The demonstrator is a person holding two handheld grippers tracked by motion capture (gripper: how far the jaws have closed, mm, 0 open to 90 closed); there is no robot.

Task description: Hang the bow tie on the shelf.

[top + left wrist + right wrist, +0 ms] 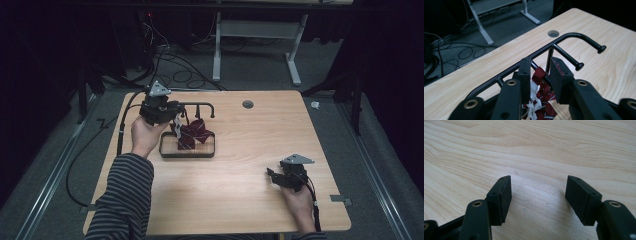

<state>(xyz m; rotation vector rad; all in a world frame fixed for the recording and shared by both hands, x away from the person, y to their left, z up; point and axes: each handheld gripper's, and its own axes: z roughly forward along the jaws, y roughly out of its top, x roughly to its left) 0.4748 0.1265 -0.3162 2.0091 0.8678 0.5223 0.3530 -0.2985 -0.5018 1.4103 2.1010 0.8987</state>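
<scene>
From the high view, a wooden table (235,165) is being looked down on, with grey floor and loose cables (175,70) lying beyond its far edge. A black wire rack (192,131) is standing on the left half of the table, its base a rounded rectangle and its top rail ending in short pegs. A dark red patterned cloth (192,134) is being draped over the rack, with a white label hanging at its left side. The left gripper (172,112) is being held by a hand in a striped sleeve (122,200) just at the rack's left end, above the cloth. The right gripper (272,176) is being held low near the table's right front corner, well apart from the rack. A round hole (247,104) is set into the table near the far edge.

In the left gripper view, the left gripper (540,72) is being held over the rack's top rail (524,61); its jaws are standing slightly apart with a narrow gap between them. The red cloth (539,75) is being seen in that gap, folded over the rail, but whether it is being touched by the jaws cannot be told. White fabric (532,102) is hanging below it. Two pegs (579,66) are sticking out to the right.

In the right gripper view, the right gripper (537,195) is being held over bare wood (536,152), its jaws being kept spread wide with nothing between them.
</scene>
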